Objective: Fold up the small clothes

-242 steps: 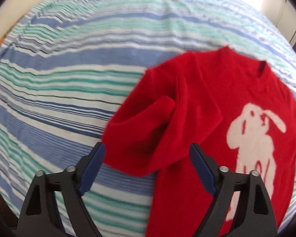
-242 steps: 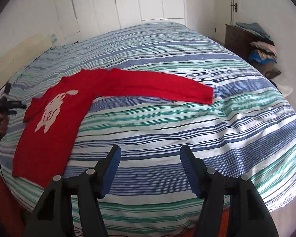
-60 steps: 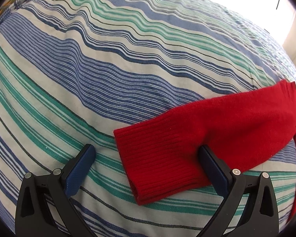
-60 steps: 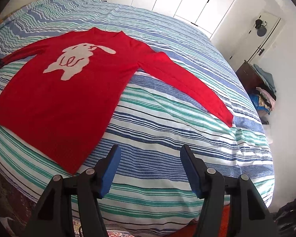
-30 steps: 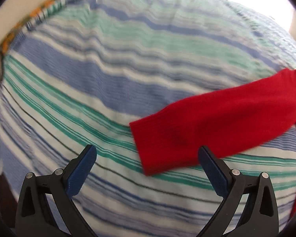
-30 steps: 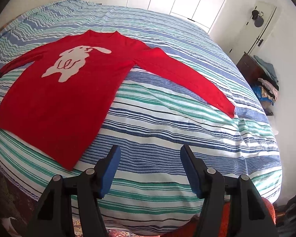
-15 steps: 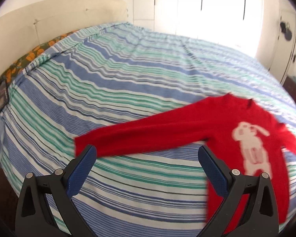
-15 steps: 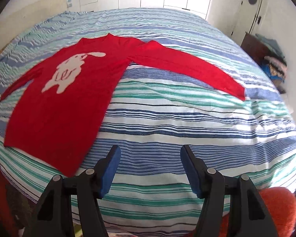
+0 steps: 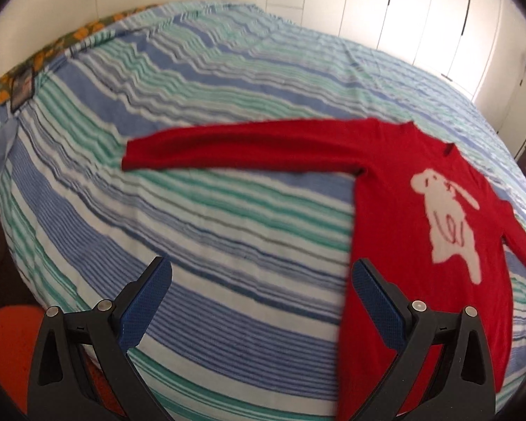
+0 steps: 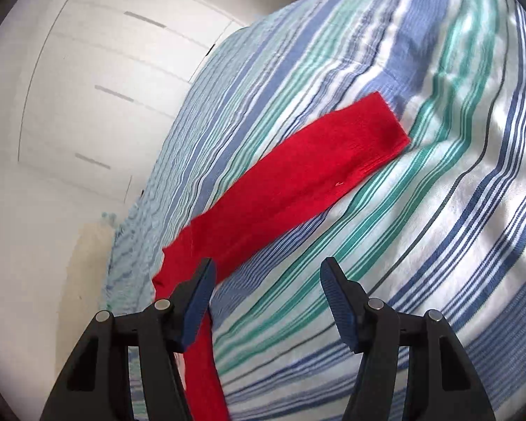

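Two grippers here and both are empty, jaws spread wide with nothing between the blue pads. The left gripper [image 9: 261, 286] hangs over bare striped bedspread [image 9: 228, 70]; the red sweater [image 9: 420, 245] starts right by its right-hand finger, where the body's side edge runs past the pad, though I can't tell if they touch. Ahead of that gripper one sleeve [image 9: 242, 147] lies stretched out straight across the view, cuff pointing off to the gripper's left. The white rabbit design [image 9: 445, 221] faces up, further right. Beyond the bed there's a pale headboard [image 9: 122, 0] and white wardrobe doors [image 9: 403, 10].

The right gripper [image 10: 266, 293] sees everything tilted. The sweater's other sleeve [image 10: 291, 189] runs from just behind its left finger diagonally away to the upper right, flat on the stripes, cuff at the far end. Only bedspread lies between the fingers.
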A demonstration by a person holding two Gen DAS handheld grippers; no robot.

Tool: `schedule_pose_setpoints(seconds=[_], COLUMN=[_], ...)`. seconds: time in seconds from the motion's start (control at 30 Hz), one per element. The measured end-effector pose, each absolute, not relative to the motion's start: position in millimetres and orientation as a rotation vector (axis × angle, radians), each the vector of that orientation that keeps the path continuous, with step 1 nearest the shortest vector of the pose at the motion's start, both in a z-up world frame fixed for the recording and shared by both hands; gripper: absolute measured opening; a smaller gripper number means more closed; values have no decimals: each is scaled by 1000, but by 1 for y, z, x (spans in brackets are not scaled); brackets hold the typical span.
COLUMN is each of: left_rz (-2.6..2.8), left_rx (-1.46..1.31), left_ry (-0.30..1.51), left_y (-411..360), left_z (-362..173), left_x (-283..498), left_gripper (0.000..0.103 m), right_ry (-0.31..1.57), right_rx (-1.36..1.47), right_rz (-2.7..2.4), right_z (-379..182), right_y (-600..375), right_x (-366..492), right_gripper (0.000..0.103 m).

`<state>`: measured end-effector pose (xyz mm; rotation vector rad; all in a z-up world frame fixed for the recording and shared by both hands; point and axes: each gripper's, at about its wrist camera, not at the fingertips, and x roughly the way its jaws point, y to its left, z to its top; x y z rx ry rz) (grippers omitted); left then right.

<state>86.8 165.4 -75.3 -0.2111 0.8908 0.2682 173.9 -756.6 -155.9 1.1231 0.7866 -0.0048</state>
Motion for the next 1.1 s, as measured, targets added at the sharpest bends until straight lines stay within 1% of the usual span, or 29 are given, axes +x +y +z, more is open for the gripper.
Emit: schedule_pose_setpoints(seconds=[0.07,0.13,0.27,0.3,0.33,0.37,0.4,0.47,0.5,0.63,0.77,0.9,1.0,1.07,1.1], left_rz=[299,315,347,355,364,368,369,371,372,374,349,345,356,361,364], left_rx=[-206,-250,-301,-296,-294,-299,-311,-342,-352,-365,-368,-371,-394,-421,-435], left_ry=[936,968,973,975,977,979,980,976,972,980,982,977,975,974,975], left_y=[169,178,189,190,191,192,193,197,198,200,198,200,207,213,216], left_z=[-86,-95,-102,-103,-104,-105,-106,-107,-107,-111,-111,-111,-112,-113,-114], left_x=[87,88,85,86,86,85,85,84,84,90,96,97,95,93,92], left_gripper=[102,102,102,102,102,102,102,102,102,102,102,102,102,102,102], right_ry=[766,738,703,710,725,744,753,748,755,718,657,661,707,752,782], right_rx=[1246,1323,1285,1263,1244,1240,1247,1240,1187,969,745,579,482,434,408], right_rz=[-61,-119,-196,-218,-253,-291,-317,-329,-338,-223,49,327,491,575,613], right_z=[-177,-192,-195,-195,-197,-202,-205,-203,-193,-122,-22,40,52,46,38], right_y=[-771,-783,-792,-793,-794,-796,-797,-797,-795,-766,-685,-553,-452,-391,-364], right_x=[179,183,199,203,206,208,207,210,213,241,286,315,325,330,330], right_gripper=[62,58,50,39,25,16,3,4,4,4,4,4,4,4,6])
